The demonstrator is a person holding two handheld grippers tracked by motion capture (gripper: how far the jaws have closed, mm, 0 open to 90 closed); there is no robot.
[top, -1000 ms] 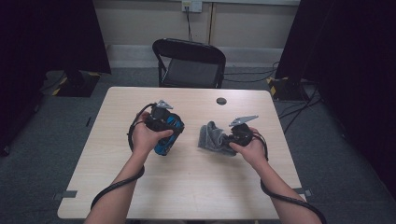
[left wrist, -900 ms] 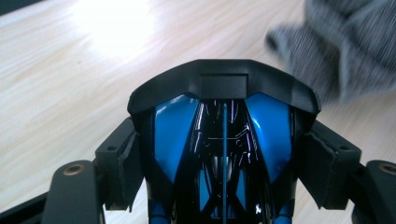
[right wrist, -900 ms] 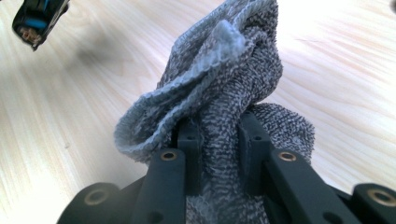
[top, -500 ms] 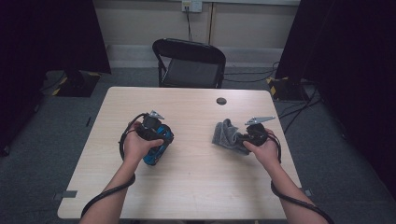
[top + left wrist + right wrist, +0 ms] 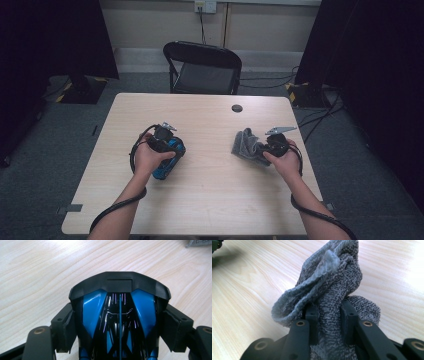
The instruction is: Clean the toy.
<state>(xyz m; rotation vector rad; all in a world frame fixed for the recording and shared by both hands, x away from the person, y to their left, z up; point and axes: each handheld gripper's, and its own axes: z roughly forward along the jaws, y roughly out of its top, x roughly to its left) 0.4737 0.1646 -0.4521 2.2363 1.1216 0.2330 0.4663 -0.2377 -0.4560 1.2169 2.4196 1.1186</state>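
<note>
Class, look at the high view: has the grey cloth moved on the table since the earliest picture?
Yes. The grey cloth, clamped in the right hand-held gripper, has shifted rightward, passing under the black grommet toward the table's right edge.

Light wood-grain desk (image 5: 210, 200), rectangular, on grey carpet floor (image 5: 45, 165). Small dark round cap (image 5: 237, 108) sits in the desktop near the far edge, right of centre. Blue-black toy car (image 5: 167, 159) rests on the desk left of centre; crumpled grey cloth (image 5: 245, 144) lies on it right of centre, well apart from the car.
</note>
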